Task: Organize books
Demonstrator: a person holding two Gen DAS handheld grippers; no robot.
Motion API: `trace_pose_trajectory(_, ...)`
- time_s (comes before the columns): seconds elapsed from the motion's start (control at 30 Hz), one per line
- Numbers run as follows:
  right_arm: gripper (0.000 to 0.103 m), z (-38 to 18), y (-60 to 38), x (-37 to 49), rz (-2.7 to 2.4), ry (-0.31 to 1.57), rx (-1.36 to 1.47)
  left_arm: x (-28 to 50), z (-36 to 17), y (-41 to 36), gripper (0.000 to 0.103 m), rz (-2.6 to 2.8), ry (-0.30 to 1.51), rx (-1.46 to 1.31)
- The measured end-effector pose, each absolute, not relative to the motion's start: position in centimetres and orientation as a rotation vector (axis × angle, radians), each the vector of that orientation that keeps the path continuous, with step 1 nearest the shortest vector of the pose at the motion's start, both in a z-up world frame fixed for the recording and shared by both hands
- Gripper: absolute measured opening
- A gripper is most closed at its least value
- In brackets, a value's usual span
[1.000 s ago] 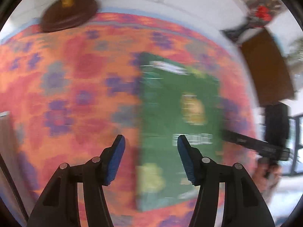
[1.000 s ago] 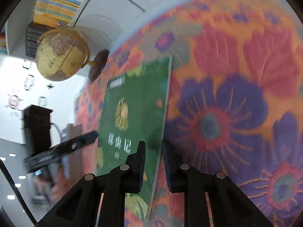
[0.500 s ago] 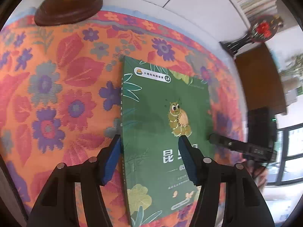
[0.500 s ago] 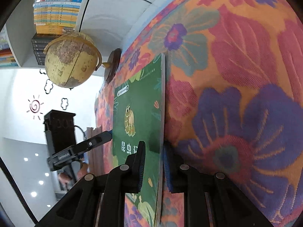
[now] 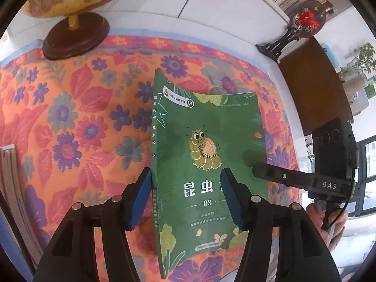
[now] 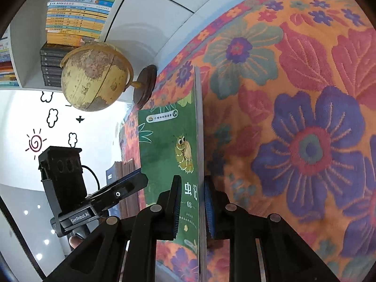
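Observation:
A green book [image 5: 206, 122] with a caterpillar on its cover hangs tilted a little above the flowered cloth [image 5: 70, 117]. My right gripper [image 6: 192, 209] is shut on the page edge of the green book [image 6: 164, 141], one pad on the cover and one underneath, and its jaws are starting to open. In the left wrist view the right gripper [image 5: 282, 176] reaches onto the book's right edge. My left gripper [image 5: 185, 197] is open over the book. Its left pad sits beside the spine and its right pad over the cover. The right wrist view shows the left gripper [image 6: 117, 192] from the side.
A globe [image 6: 94, 77] on a dark round base [image 5: 75, 37] stands at the cloth's far edge. Shelved books [image 6: 77, 11] fill a white cabinet behind it. A red fan ornament [image 5: 305, 21] stands at the back right, and a book stack [image 5: 9, 188] lies at the left.
Both grippers have risen, and the green book has come up off the cloth with the right gripper. More of the globe and the shelf shows now.

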State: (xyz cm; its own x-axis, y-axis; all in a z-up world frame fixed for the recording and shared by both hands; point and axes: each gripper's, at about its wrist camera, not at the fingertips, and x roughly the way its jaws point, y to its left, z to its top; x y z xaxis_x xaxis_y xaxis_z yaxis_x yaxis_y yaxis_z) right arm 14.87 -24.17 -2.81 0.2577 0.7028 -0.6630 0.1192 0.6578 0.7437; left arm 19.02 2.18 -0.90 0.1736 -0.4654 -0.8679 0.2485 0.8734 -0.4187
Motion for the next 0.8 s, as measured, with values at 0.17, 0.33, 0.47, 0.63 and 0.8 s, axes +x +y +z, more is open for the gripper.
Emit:
trace_pose_trajectory(0.17, 0.02, -0.8, -23.2, 14.2, 0.448, 1.271, 0.797, 18.2, 1.2, 3.0, 0.056, -0.519, 1.268, -0.2)
trace_pose_trajectory(0.33, 0.02, 1.1, -21.0, 13.9, 0.432, 1.288, 0.81, 17.4, 3.2, 4.1, 0.056, -0.499, 1.228, -0.19)
trace_pose_trajectory(0.47, 0.02, 2.6, -19.3, 13.4, 0.45, 1.28, 0.788, 16.7, 4.8, 5.6, 0.056, -0.48, 1.196, -0.184)
trace_pose_trajectory(0.63, 0.02, 4.7, -16.5, 13.0, 0.483, 1.272, 0.766, 15.8, 6.5, 8.4, 0.056, -0.453, 1.164, -0.201)
trace_pose_trajectory(0.8, 0.021, 6.8, -12.6, 12.8, 0.517, 1.272, 0.709, 14.9, 8.1, 11.6, 0.056, -0.419, 1.13, -0.209)
